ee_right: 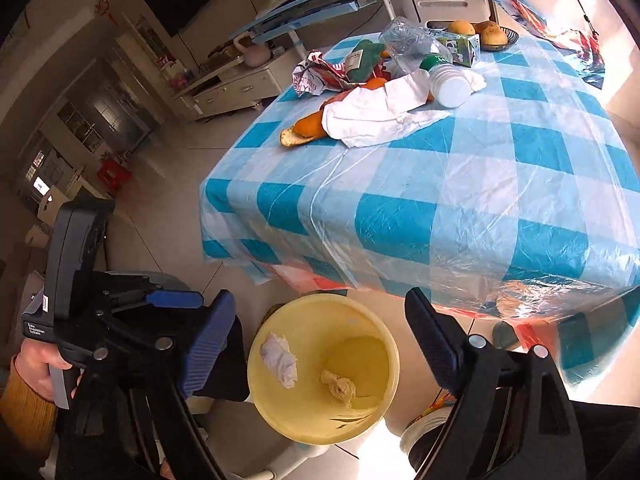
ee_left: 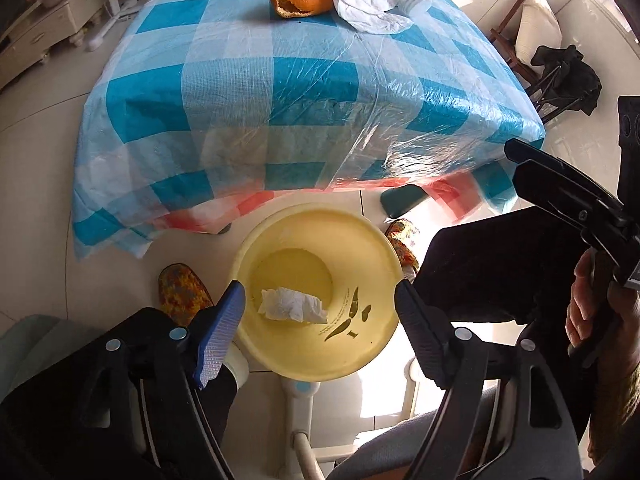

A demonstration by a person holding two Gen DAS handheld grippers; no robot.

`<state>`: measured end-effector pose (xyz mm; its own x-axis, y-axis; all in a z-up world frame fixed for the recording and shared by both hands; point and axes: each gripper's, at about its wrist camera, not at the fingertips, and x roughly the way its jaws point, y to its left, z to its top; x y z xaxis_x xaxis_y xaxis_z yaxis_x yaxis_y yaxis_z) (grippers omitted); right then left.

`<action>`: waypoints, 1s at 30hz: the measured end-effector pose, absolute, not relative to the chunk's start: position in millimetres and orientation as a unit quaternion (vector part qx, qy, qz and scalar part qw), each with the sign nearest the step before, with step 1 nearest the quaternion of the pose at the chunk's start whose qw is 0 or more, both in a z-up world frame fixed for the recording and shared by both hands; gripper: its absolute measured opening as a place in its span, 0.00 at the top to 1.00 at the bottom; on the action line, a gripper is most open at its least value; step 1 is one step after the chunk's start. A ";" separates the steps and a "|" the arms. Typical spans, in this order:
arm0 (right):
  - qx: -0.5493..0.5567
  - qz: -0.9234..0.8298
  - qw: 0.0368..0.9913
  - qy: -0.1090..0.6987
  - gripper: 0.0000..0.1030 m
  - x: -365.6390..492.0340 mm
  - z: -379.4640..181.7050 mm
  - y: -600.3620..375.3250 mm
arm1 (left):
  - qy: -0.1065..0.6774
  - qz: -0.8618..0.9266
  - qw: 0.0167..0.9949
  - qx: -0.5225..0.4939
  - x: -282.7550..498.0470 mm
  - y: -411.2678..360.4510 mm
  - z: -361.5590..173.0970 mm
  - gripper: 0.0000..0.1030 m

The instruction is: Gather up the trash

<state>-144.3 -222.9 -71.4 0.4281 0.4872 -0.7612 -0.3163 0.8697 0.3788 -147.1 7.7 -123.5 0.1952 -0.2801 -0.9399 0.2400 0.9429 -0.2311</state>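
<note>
Yellow bin (ee_right: 280, 412) holds 2 wads; both grippers' fingers (ee_left: 219, 332) (ee_right: 208, 340) gape empty. Next, reach far for the bench's (ee_right: 460, 208) peel (ee_right: 310, 124), gripping firmly.

1. My left wrist camera looks steeply down, close over the round yellow plastic bin (ee_left: 316, 292).
2. My right wrist camera angles shallower, taking in the same bin (ee_right: 324, 368) and blue-checked plastic-covered table (ee_right: 460, 200).

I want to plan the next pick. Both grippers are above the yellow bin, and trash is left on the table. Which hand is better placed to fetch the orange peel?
Probably the left. Both the left gripper and right gripper are open and empty over the bin; the orange peel lies on the pile's left side.
</note>
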 end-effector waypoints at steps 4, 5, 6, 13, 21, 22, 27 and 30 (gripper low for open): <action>0.098 0.220 0.864 0.443 0.17 -140.7 -61.8 -230.3 | 0.530 -0.133 0.837 -0.029 -135.4 20.3 -84.7 0.28; 0.100 0.213 0.869 0.435 0.16 -139.9 -59.0 -232.1 | 0.505 -0.114 0.856 -0.024 -128.7 23.3 -72.2 0.25; 0.104 0.209 0.874 0.427 0.15 -139.2 -57.3 -229.6 | 0.484 -0.101 0.869 -0.020 -119.5 26.0 -61.1 0.21; 0.122 0.203 0.883 0.405 0.14 -132.6 -48.8 -231.0 | 0.463 -0.053 0.884 0.022 4.6 22.1 -55.2 0.16; 0.139 0.200 0.876 0.417 0.12 -121.1 -55.1 -235.0 | 0.497 -0.069 0.865 0.011 112.9 -4.9 -106.6 0.16; 0.145 0.199 0.874 0.418 0.12 -119.4 -56.5 -236.3 | 0.496 -0.076 0.865 0.012 121.3 -11.0 -109.8 0.16; 0.150 0.194 0.870 0.428 0.12 -114.6 -62.0 -235.5 | 0.480 -0.091 0.871 0.047 154.7 -43.3 -119.4 0.07; 0.146 0.194 0.868 0.434 0.11 -112.9 -65.5 -231.9 | 0.469 -0.100 0.875 0.073 164.7 -57.8 -121.6 0.07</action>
<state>-112.9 -231.9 -65.5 0.5489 0.4629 -0.6960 -0.2096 0.8823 0.4215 164.7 -57.8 -121.6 0.5402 -0.1057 -0.8349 0.2431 0.9694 0.0345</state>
